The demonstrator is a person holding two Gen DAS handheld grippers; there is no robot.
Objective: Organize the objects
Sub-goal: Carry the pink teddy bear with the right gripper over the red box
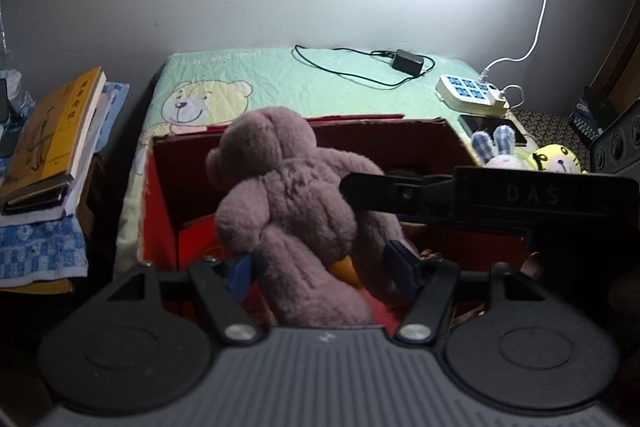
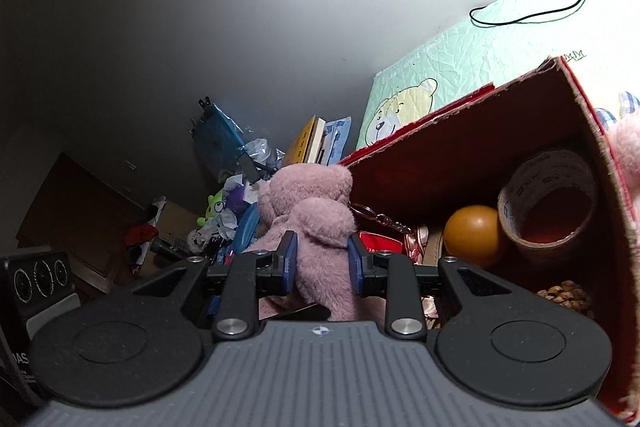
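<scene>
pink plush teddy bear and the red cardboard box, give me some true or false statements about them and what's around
1. Both grippers hold the pink plush teddy bear. True: the left gripper and the right gripper each have their fingers on it.
2. The red cardboard box is empty. False: an orange ball and a brown roll of packing tape lie inside.
3. A black power adapter lies on the green bear-print sheet. True.
4. The white power strip has nothing plugged in. False: a white cable is plugged into it.
5. The yellow book lies inside the box. False: it tops a stack left of the bed.
</scene>
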